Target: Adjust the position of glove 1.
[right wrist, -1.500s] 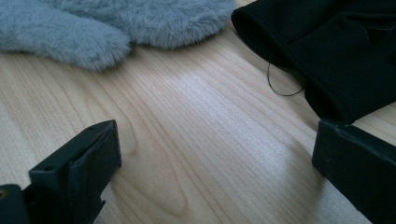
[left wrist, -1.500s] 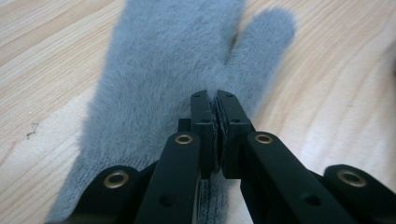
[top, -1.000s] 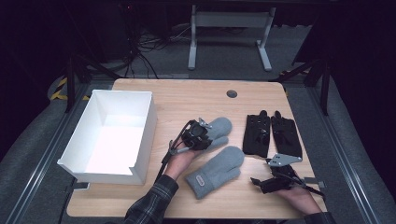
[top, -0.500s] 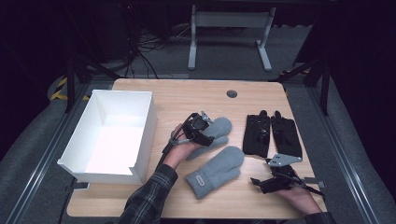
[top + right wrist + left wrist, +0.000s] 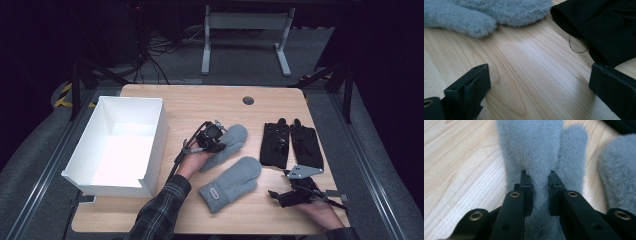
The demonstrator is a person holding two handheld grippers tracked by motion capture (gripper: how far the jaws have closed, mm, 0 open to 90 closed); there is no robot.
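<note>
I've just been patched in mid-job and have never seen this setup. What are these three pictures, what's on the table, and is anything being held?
There is no robot: a person holds a hand-held gripper in each hand. The high view looks down on the wooden table. The other two pictures come from cameras riding on each gripper, looking along its black jaws.

On the table lie a white box, two grey mittens and a pair of black gloves.

The left gripper is pinching the farther mitten between its jaws. The nearer mitten lies free. The right gripper rests open near the gloves, holding nothing.
</note>
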